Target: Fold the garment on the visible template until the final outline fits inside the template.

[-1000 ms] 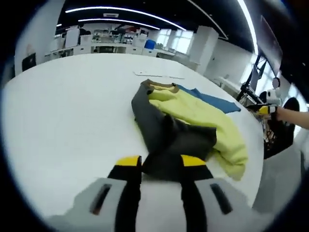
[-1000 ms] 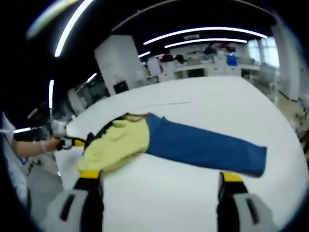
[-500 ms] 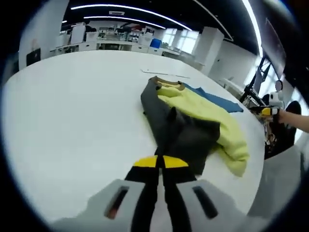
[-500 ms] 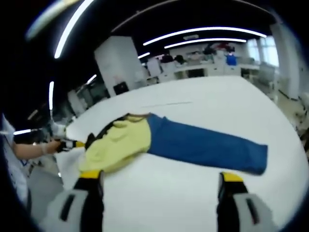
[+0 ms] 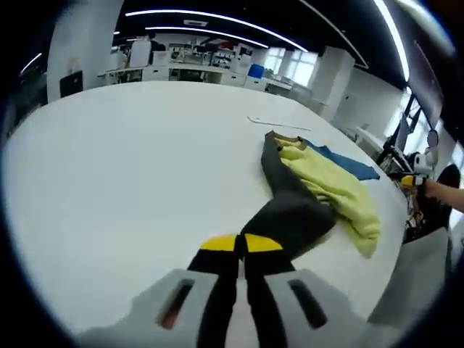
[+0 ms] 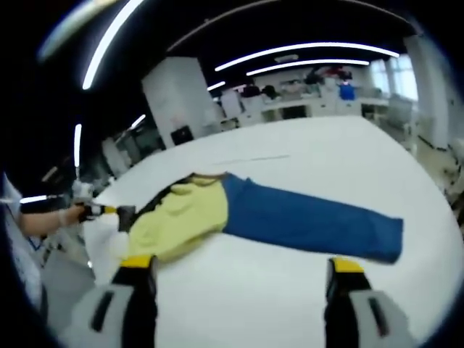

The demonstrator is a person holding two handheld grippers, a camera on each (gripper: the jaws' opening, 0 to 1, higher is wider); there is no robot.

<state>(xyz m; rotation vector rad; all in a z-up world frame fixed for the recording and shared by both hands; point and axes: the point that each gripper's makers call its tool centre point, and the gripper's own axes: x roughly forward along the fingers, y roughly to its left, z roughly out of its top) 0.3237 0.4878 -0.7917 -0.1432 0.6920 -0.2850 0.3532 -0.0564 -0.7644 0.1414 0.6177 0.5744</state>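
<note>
The garment [image 5: 312, 196], a top with a yellow body, one grey sleeve and one blue sleeve, lies on the white tabletop [image 5: 123, 152], and the grey sleeve [image 5: 290, 217] runs straight from the body down into the left gripper [image 5: 239, 244], whose fingers are pressed together on its end. The step in hand looks like drawing that sleeve out before folding it over. The right gripper [image 6: 235, 267] hovers with its fingers spread wide, the blue sleeve [image 6: 312, 217] stretched flat just beyond them. Next, the pinched sleeve likely needs carrying across the yellow body, kept taut, while the right side waits or takes the blue sleeve.
</note>
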